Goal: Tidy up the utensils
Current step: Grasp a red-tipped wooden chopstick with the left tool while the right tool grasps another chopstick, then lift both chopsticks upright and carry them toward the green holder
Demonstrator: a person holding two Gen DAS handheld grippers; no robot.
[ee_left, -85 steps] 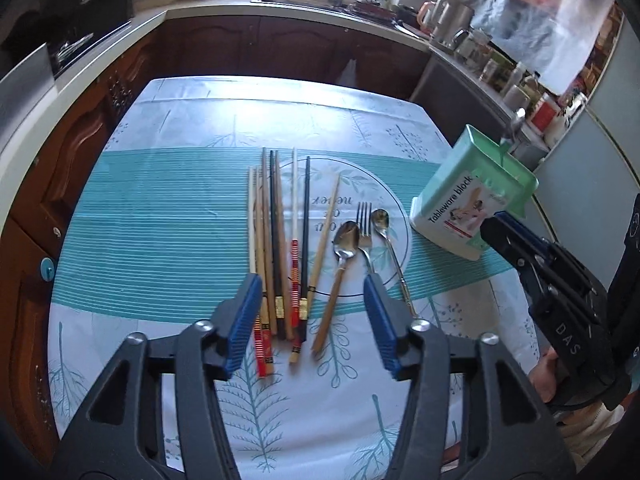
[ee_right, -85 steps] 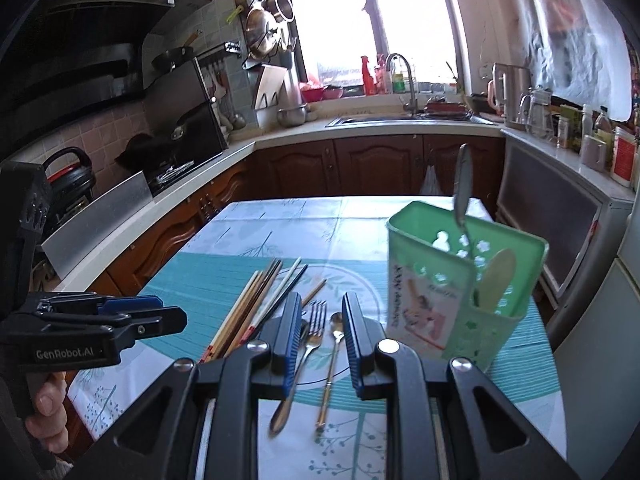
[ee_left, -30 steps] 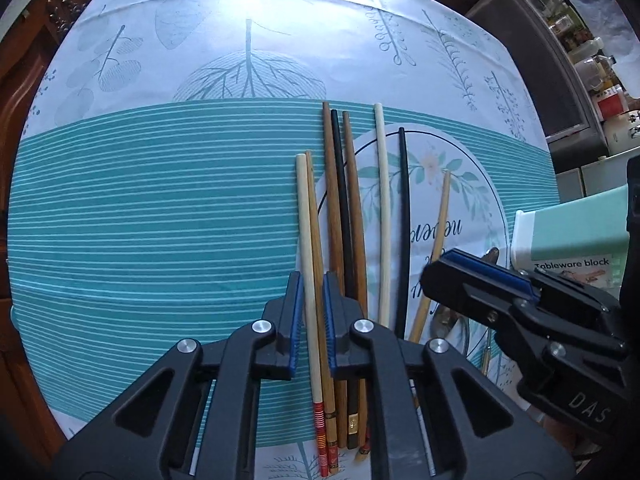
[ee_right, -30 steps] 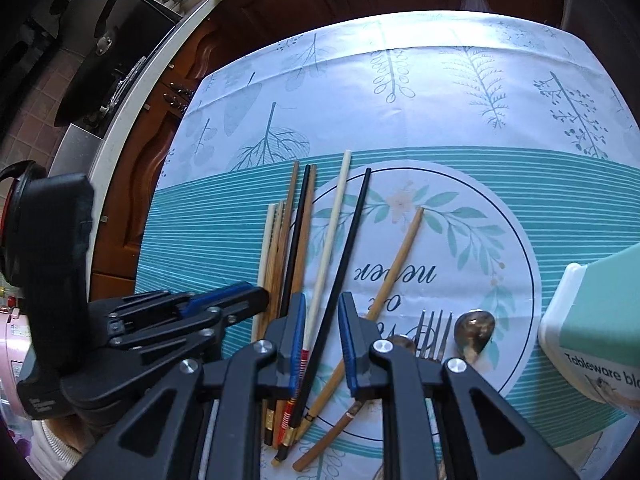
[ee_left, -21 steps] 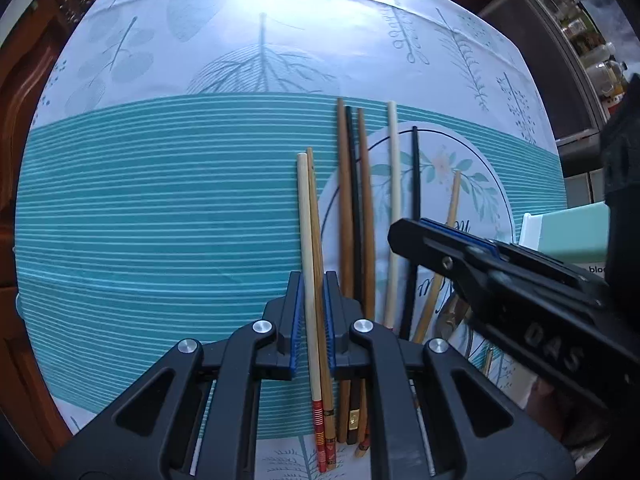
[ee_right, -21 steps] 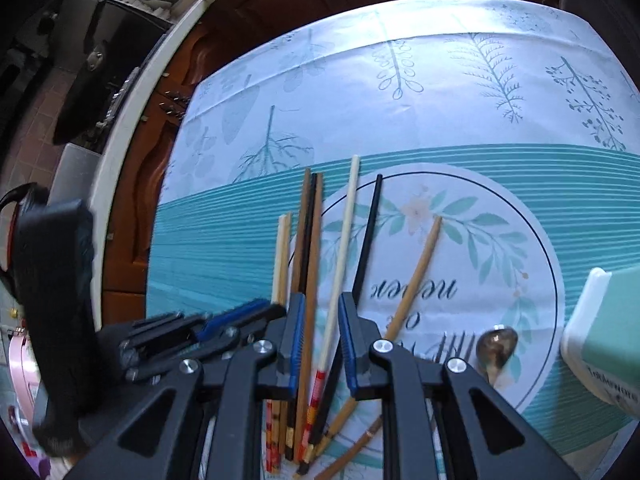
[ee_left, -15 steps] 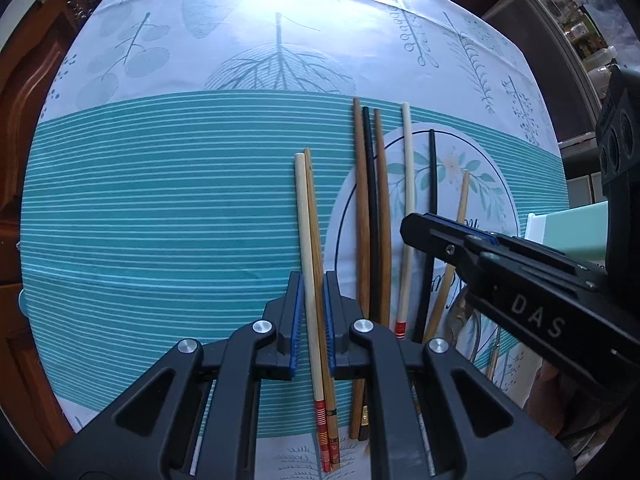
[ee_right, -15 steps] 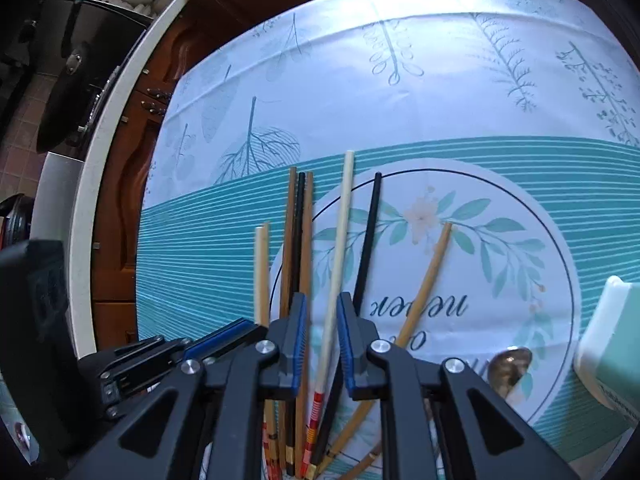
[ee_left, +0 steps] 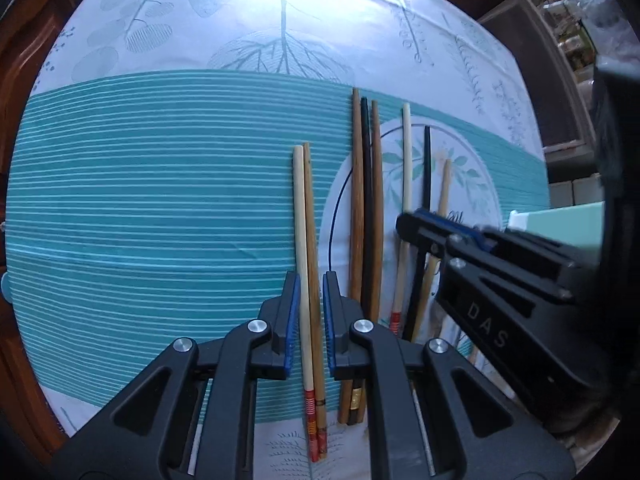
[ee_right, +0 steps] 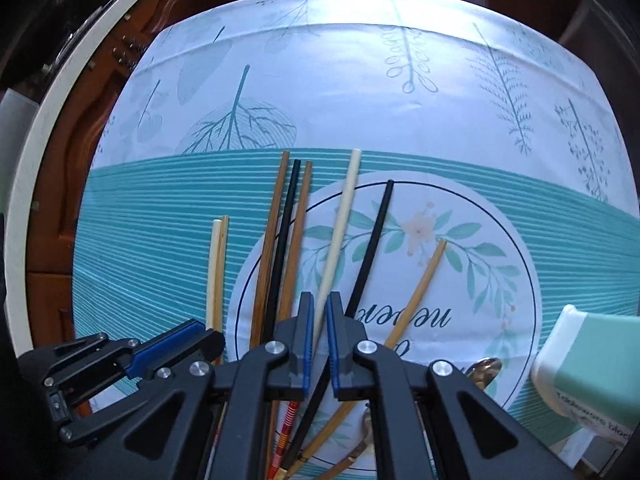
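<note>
Left wrist view: the left gripper (ee_left: pixel 310 294) points down over the tablecloth (ee_left: pixel 152 208), its blue pads narrowed onto 2 chopsticks, a pale chopstick (ee_left: pixel 299 216) and a tan chopstick (ee_left: pixel 311 224), lying side by side apart from the rest. Just to their right sit 3 dark chopsticks (ee_left: pixel 366 208). The right gripper (ee_left: pixel 404 226) reaches in from the right.

Right wrist view: the right gripper's jaws have just been closing, and now pinch the cream chopstick (ee_right: pixel 340 232) between the pads. A black chopstick (ee_right: pixel 372 248) and a bamboo chopstick (ee_right: pixel 420 288) fan out beside it. The green utensil holder (ee_right: pixel 592 356) stands at the right edge, a spoon (ee_right: pixel 486 368) near it.
</note>
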